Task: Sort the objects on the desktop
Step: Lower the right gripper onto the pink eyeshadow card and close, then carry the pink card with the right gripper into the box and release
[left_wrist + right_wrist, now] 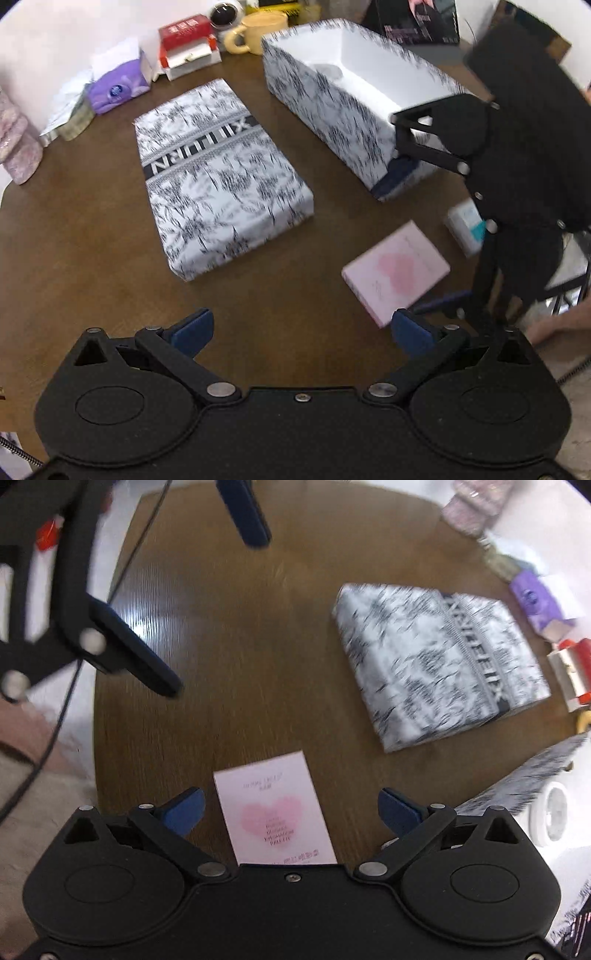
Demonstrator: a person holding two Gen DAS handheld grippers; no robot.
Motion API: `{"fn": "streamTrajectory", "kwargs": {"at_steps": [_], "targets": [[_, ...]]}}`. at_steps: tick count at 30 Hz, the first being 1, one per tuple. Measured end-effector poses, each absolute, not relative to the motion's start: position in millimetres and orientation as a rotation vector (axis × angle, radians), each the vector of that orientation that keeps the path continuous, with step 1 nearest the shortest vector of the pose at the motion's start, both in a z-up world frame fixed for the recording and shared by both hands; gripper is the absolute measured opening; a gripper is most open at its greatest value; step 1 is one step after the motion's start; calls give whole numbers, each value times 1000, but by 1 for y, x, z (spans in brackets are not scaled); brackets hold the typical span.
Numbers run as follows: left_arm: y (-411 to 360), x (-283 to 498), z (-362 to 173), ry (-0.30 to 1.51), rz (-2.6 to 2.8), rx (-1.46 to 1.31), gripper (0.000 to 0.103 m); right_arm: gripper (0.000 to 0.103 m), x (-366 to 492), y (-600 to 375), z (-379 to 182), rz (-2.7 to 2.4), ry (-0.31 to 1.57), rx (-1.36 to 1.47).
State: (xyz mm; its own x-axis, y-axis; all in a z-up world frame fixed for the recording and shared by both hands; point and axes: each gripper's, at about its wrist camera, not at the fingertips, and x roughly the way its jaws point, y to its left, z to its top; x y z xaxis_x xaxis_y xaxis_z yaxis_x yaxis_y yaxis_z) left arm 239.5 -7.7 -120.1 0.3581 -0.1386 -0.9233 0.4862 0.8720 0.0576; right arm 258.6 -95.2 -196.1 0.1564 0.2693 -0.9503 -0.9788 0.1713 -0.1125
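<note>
Both grippers' fingers (192, 329) wide apart, empty; open patterned box (354, 70) w/ interior only in left view.

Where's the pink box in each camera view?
Left wrist: pink box sits lower right on the table, just beyond the right finger.
Right wrist: pink box sits bottom centre, between the open fingers.
Shared landmark: the patterned lid lying flat on the table.

Pink heart-print card box (396, 272) flat on table (92, 240); open patterned box (332, 107), lid (221, 177) beside.
</note>
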Motion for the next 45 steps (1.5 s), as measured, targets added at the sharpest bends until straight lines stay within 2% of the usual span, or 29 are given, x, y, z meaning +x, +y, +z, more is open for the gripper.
{"fn": "streamTrajectory", "kwargs": {"at_steps": [5,13,16,28,37,45], "targets": [[-6,235,-135,1160,-421,341,103,91,262,-93,-221,1140,1033,-1009],[-8,237,-141,1156,-393,337,103,86,268,-93,-232,1197,1081,-1076],[-8,241,-140,1158,-386,317,103,73,273,-95,-230,1245,1129,-1045],[14,256,-103,1099,-322,130,103,70,284,-116,-214,1328,1092,-1052],[34,261,-43,955,-277,-34,103,70,328,-136,-136,1359,975,-874],[24,271,-1,868,-298,-101,103,70,349,-157,-53,1321,809,-836]]}}
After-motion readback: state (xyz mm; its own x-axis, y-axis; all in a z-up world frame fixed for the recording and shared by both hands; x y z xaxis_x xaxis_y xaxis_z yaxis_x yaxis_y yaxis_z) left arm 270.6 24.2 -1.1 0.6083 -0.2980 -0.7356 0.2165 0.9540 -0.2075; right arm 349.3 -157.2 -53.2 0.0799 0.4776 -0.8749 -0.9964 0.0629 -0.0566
